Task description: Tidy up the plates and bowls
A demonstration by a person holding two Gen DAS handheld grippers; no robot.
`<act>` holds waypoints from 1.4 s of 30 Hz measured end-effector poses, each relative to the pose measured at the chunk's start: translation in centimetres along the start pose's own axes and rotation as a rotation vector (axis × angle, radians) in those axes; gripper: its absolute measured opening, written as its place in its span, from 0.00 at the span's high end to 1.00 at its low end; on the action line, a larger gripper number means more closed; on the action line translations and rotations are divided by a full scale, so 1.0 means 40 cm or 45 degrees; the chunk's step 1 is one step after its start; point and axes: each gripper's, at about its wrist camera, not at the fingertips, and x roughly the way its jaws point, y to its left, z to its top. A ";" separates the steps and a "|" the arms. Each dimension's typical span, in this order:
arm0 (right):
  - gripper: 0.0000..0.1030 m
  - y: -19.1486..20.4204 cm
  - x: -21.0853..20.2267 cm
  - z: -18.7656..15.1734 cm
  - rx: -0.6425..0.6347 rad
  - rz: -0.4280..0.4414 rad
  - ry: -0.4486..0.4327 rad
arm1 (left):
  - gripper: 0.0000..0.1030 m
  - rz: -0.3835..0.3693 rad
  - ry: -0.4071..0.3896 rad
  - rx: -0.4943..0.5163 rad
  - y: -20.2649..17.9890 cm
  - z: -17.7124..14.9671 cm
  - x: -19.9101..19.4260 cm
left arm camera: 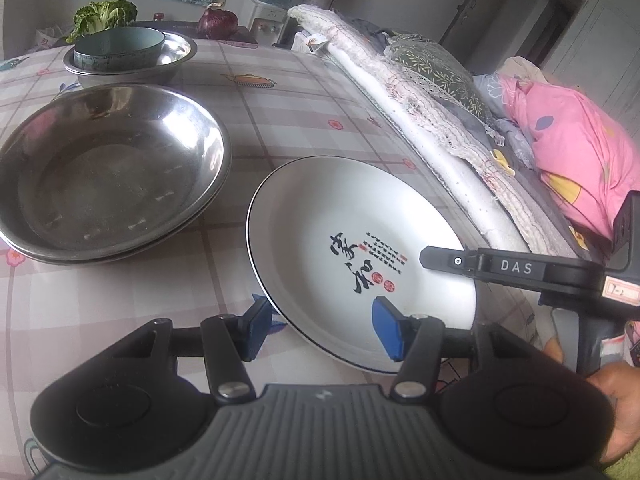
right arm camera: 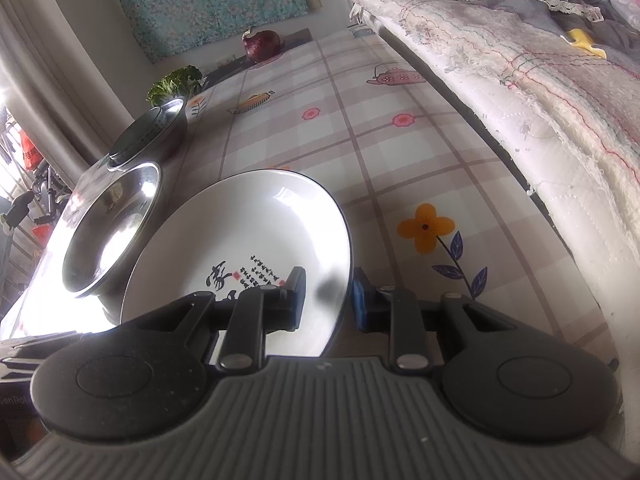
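White plate (left arm camera: pixel 340 216), thin dark rim, black calligraphy and red seals, tilted off the checked bench (left arm camera: pixel 280 112), at 3 o'clock of stacked steel bowls (left arm camera: pixel 108 168). Right hand-held gripper (right arm camera: pixel 329 300) clamped on its rim; left hand-held gripper (left arm camera: pixel 324 330) apart, straddling its near rim.

Tabletop (left arm camera: pixel 304 112): plate (left arm camera: pixel 344 216) near front, tilted off the surface; stacked steel basins (left arm camera: pixel 112 168) to its left; behind those, a ceramic bowl (left arm camera: pixel 120 46) inside another steel basin (left arm camera: pixel 176 54); cabbage (left arm camera: pixel 104 14) and onion (left arm camera: pixel 218 22) at far edge; bed (left arm camera: pixel 440 112) along right side.
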 end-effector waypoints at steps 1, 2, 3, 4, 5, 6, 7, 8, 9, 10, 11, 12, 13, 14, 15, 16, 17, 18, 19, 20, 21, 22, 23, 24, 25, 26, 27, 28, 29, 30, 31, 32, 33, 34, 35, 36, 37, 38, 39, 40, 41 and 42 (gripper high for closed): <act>0.77 0.002 0.002 -0.001 -0.007 -0.005 0.004 | 0.46 0.008 -0.008 0.003 0.002 0.004 0.004; 0.77 0.005 0.005 -0.002 -0.013 -0.011 0.007 | 0.46 0.015 -0.016 0.007 0.003 0.006 0.008; 0.77 0.009 0.006 -0.002 -0.027 -0.022 0.005 | 0.46 0.025 -0.023 0.012 0.003 0.010 0.013; 0.77 0.013 0.007 -0.001 -0.041 -0.033 0.004 | 0.46 0.031 -0.024 0.013 0.002 0.015 0.017; 0.77 0.016 0.008 -0.001 -0.050 -0.041 0.004 | 0.46 0.035 -0.020 0.011 0.002 0.019 0.020; 0.77 0.018 0.010 0.000 -0.058 -0.047 0.004 | 0.46 0.036 -0.017 0.008 0.002 0.021 0.021; 0.77 0.020 0.011 0.001 -0.062 -0.049 0.006 | 0.46 0.035 -0.015 0.008 0.003 0.021 0.021; 0.77 0.020 0.011 0.002 -0.063 -0.051 0.008 | 0.46 0.034 -0.013 0.014 0.003 0.019 0.020; 0.77 0.020 0.010 0.003 -0.066 -0.052 0.009 | 0.46 0.033 -0.012 0.022 0.001 0.018 0.017; 0.77 0.022 0.010 0.003 -0.072 -0.055 0.011 | 0.46 0.032 -0.008 0.032 -0.002 0.013 0.012; 0.76 0.023 0.010 0.003 -0.076 -0.057 0.012 | 0.46 0.031 -0.003 0.038 -0.004 0.010 0.007; 0.76 0.025 0.010 0.003 -0.082 -0.060 0.013 | 0.46 0.030 0.004 0.041 -0.006 0.007 0.003; 0.76 0.027 0.009 0.003 -0.088 -0.063 0.015 | 0.46 0.029 0.012 0.046 -0.009 0.003 -0.003; 0.76 0.029 0.008 0.002 -0.092 -0.065 0.017 | 0.45 0.027 0.019 0.051 -0.010 0.000 -0.008; 0.76 0.030 0.006 0.001 -0.096 -0.066 0.019 | 0.45 0.024 0.024 0.055 -0.011 -0.002 -0.012; 0.76 0.031 0.006 0.001 -0.100 -0.066 0.020 | 0.45 0.018 0.028 0.060 -0.012 -0.007 -0.017; 0.76 0.032 0.006 0.001 -0.102 -0.067 0.020 | 0.45 0.011 0.028 0.062 -0.012 -0.009 -0.021; 0.76 0.032 0.006 0.000 -0.104 -0.068 0.020 | 0.45 0.003 0.026 0.061 -0.010 -0.011 -0.024; 0.76 0.032 0.005 -0.003 -0.107 -0.069 0.016 | 0.45 -0.004 0.023 0.055 -0.008 -0.012 -0.026; 0.75 0.033 0.005 -0.004 -0.109 -0.071 0.013 | 0.45 -0.010 0.020 0.047 -0.005 -0.013 -0.027; 0.75 0.034 0.005 -0.005 -0.112 -0.073 0.008 | 0.45 -0.014 0.017 0.038 -0.003 -0.013 -0.026; 0.75 0.034 0.006 -0.007 -0.113 -0.074 0.005 | 0.45 -0.014 0.011 0.031 -0.001 -0.012 -0.024; 0.75 0.034 0.007 -0.007 -0.113 -0.073 0.003 | 0.45 -0.011 0.006 0.029 0.001 -0.011 -0.023; 0.75 0.033 0.007 -0.007 -0.112 -0.071 0.002 | 0.45 -0.005 0.001 0.033 0.001 -0.010 -0.021; 0.75 0.032 0.007 -0.008 -0.110 -0.068 0.001 | 0.45 0.006 -0.005 0.042 0.000 -0.008 -0.018; 0.75 0.032 0.007 -0.008 -0.109 -0.066 0.000 | 0.45 0.017 -0.010 0.052 -0.002 -0.007 -0.016; 0.75 0.031 0.007 -0.009 -0.108 -0.064 -0.001 | 0.45 0.033 -0.019 0.069 -0.005 -0.005 -0.013; 0.75 0.031 0.006 -0.009 -0.108 -0.062 -0.002 | 0.45 0.052 -0.030 0.089 -0.010 -0.004 -0.008; 0.75 0.030 0.006 -0.009 -0.107 -0.061 -0.003 | 0.45 0.065 -0.036 0.101 -0.012 -0.003 -0.004; 0.75 0.030 0.005 -0.010 -0.106 -0.060 -0.004 | 0.45 0.080 -0.045 0.115 -0.015 -0.001 0.000; 0.75 0.030 0.005 -0.010 -0.106 -0.060 -0.005 | 0.45 0.096 -0.056 0.134 -0.019 0.001 0.005; 0.75 0.030 0.005 -0.010 -0.105 -0.060 -0.007 | 0.45 0.112 -0.066 0.152 -0.022 0.002 0.010; 0.75 0.030 0.005 -0.011 -0.106 -0.060 -0.009 | 0.45 0.125 -0.072 0.164 -0.025 0.003 0.015; 0.75 0.030 0.006 -0.011 -0.107 -0.059 -0.012 | 0.45 0.133 -0.073 0.169 -0.025 0.005 0.020; 0.74 0.030 0.006 -0.012 -0.107 -0.058 -0.013 | 0.47 0.138 -0.074 0.166 -0.025 0.007 0.025; 0.74 0.030 0.006 -0.012 -0.107 -0.057 -0.015 | 0.47 0.142 -0.070 0.161 -0.024 0.009 0.029; 0.74 0.029 0.006 -0.013 -0.106 -0.055 -0.017 | 0.48 0.141 -0.063 0.157 -0.023 0.011 0.030; 0.74 0.029 0.006 -0.013 -0.105 -0.053 -0.019 | 0.48 0.137 -0.058 0.155 -0.022 0.012 0.028; 0.74 0.028 0.005 -0.014 -0.102 -0.047 -0.022 | 0.48 0.129 -0.051 0.154 -0.021 0.012 0.024; 0.74 0.025 0.005 -0.013 -0.098 -0.040 -0.022 | 0.48 0.117 -0.043 0.155 -0.018 0.010 0.019; 0.74 0.021 0.005 -0.009 -0.091 -0.028 -0.020 | 0.48 0.104 -0.034 0.159 -0.016 0.008 0.014; 0.74 0.017 0.006 -0.005 -0.082 -0.018 -0.016 | 0.48 0.085 -0.021 0.169 -0.016 0.004 0.009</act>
